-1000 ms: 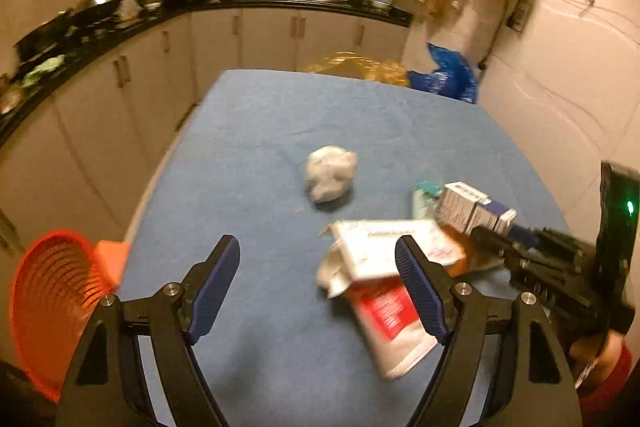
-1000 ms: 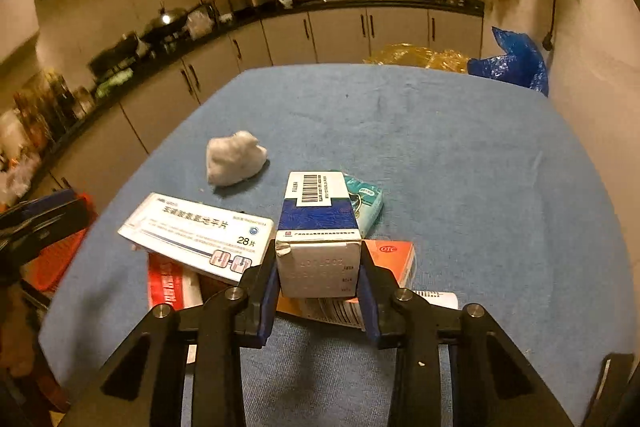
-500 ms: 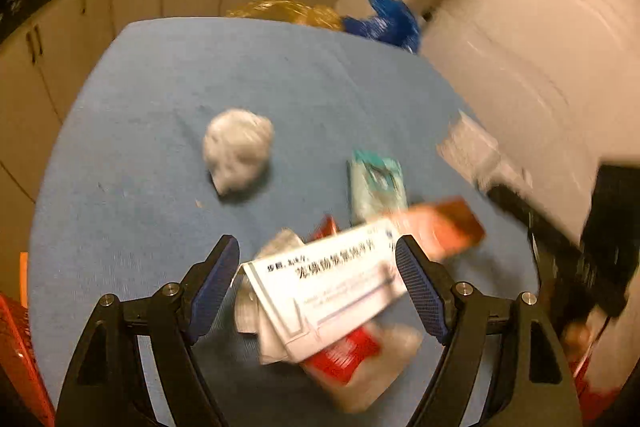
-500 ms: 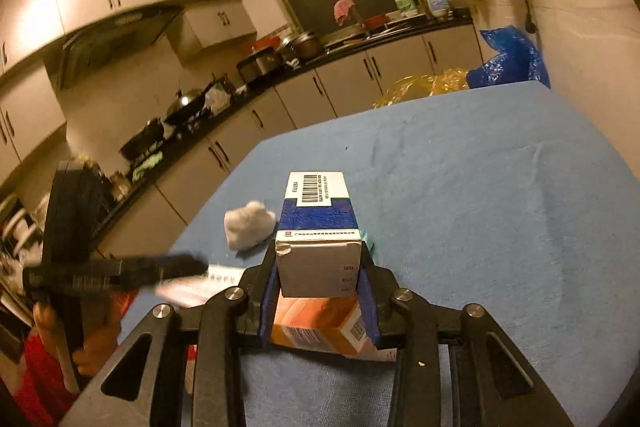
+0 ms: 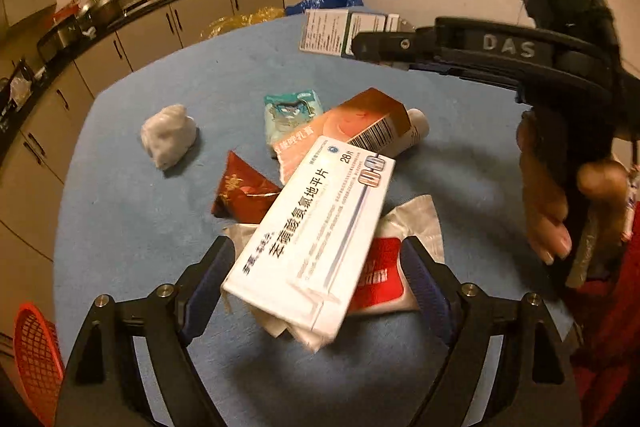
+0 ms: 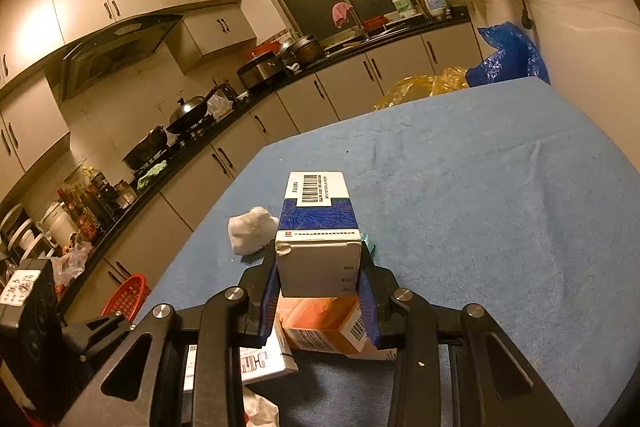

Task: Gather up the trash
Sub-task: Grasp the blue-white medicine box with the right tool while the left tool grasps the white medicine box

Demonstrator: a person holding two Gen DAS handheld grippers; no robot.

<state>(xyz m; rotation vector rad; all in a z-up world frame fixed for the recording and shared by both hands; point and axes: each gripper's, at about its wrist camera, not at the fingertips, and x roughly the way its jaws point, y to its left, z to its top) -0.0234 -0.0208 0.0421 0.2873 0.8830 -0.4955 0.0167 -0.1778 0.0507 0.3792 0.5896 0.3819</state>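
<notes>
blue-and-white box (image 6: pixel 318 227) pinched in right tool (image 6: pixel 319 301); left tool (image 5: pixel 316 291) spread around white carton (image 5: pixel 316 231)

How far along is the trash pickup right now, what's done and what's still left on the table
Nothing visibly sits in the red basket yet. In hand: the right gripper is shut on the blue-and-white box, lifted off the table. The left gripper is open around the long white medicine box. Left on the blue cloth: that box, the orange carton, the red wrapper, the teal packet and the crumpled tissue.

Dim warm indoor light, fisheye-warped edges
</notes>
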